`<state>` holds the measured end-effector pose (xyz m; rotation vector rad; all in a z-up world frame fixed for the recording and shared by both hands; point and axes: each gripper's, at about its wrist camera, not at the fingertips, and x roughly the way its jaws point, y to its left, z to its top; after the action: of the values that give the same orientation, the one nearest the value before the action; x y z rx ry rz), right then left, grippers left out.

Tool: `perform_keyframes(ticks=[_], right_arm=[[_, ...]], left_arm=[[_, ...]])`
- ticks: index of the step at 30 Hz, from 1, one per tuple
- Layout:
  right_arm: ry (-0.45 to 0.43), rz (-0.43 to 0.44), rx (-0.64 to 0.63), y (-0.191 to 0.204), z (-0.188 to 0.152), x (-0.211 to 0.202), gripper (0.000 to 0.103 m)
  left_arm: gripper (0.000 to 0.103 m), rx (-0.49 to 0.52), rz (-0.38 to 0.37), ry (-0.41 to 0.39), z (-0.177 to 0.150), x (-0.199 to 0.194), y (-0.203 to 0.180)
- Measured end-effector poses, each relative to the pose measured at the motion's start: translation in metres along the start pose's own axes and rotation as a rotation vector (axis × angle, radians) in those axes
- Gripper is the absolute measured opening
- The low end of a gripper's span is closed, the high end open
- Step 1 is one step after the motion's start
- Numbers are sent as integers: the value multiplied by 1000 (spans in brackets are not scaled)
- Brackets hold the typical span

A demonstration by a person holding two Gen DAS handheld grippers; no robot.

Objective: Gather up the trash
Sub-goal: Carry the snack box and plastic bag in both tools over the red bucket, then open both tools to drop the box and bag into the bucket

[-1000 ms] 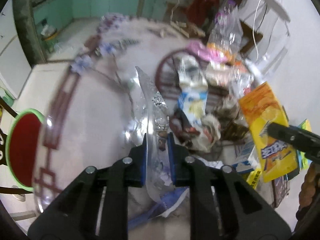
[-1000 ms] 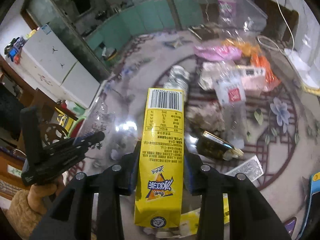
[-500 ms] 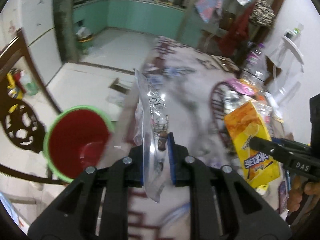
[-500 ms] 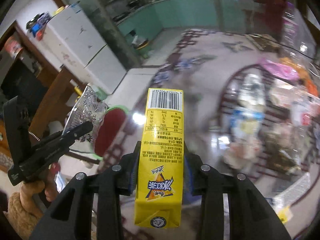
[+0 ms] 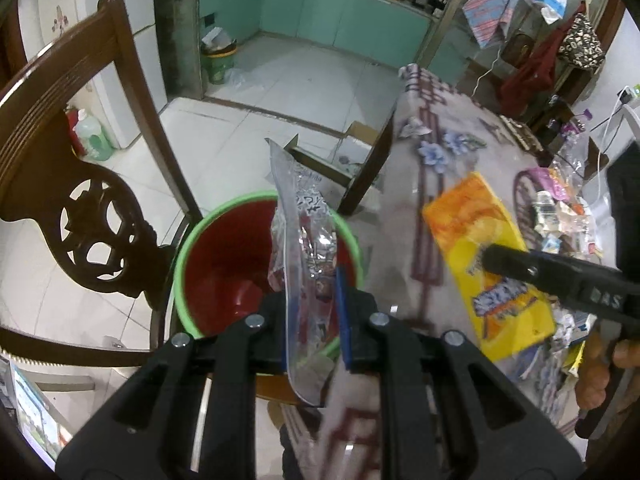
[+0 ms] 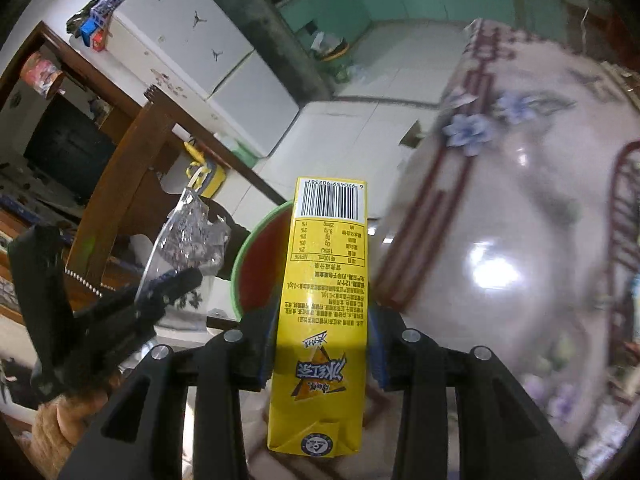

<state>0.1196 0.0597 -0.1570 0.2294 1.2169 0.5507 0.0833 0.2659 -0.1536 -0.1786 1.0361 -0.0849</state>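
My left gripper (image 5: 314,320) is shut on a clear plastic wrapper (image 5: 304,248) that hangs over the red bin with a green rim (image 5: 224,268), which stands on a chair beside the table. My right gripper (image 6: 324,344) is shut on a yellow drink carton (image 6: 326,280), barcode end up, held near the table's edge with the red bin (image 6: 260,272) just behind it. In the left wrist view the carton (image 5: 488,256) and the right gripper (image 5: 520,264) show at the right. The right wrist view shows the left gripper (image 6: 172,284) with the wrapper (image 6: 188,236) at the left.
A carved wooden chair back (image 5: 80,184) curves left of the bin. The table (image 5: 440,152) with a flowered cover runs to the right, with a heap of trash (image 5: 560,216) at its far right. A green bin (image 5: 218,60) and a cardboard box (image 5: 332,156) stand on the tiled floor.
Both grippers have swung left from the trash heap on the table to the table's edge, each still holding its item. The red bin now lies right under the left gripper.
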Motion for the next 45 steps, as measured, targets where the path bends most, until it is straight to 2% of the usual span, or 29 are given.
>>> perform_keyframes(ticks=[7,8,11,14,18,20,22,25,31,36,45], right_arm=[[53,-5,14,20,25,60,37],[55,-6,19,23,25,62,39],[59,-21,40,25,35,73,55],[48,-49,26,31,41,72,60],[31,-69,1,36,39,59,62],[17,-82,-15,39,38,50,64],[-3,-90,-24,39,35,38,64],[-29,-89,-22,36,25,21,65],[-81,-107,7,21,0,-16,66],[-115,-122,33,0,-21,-47,69],[-163,-190,79,-66,-73,-116,69]], left_arm=[[17,-13,-12,44,3,19,36],[17,-15,-15,47,4,22,39],[18,-16,-25,54,7,27,48],[23,-21,-28,58,11,33,54],[28,-32,-34,68,13,40,59],[34,-37,-34,68,13,41,59],[35,-37,-33,69,14,42,58],[45,-33,-31,55,14,36,53],[63,22,-16,-23,17,8,23],[67,55,-44,-47,14,-5,-15],[67,129,-130,-33,-10,-10,-123]])
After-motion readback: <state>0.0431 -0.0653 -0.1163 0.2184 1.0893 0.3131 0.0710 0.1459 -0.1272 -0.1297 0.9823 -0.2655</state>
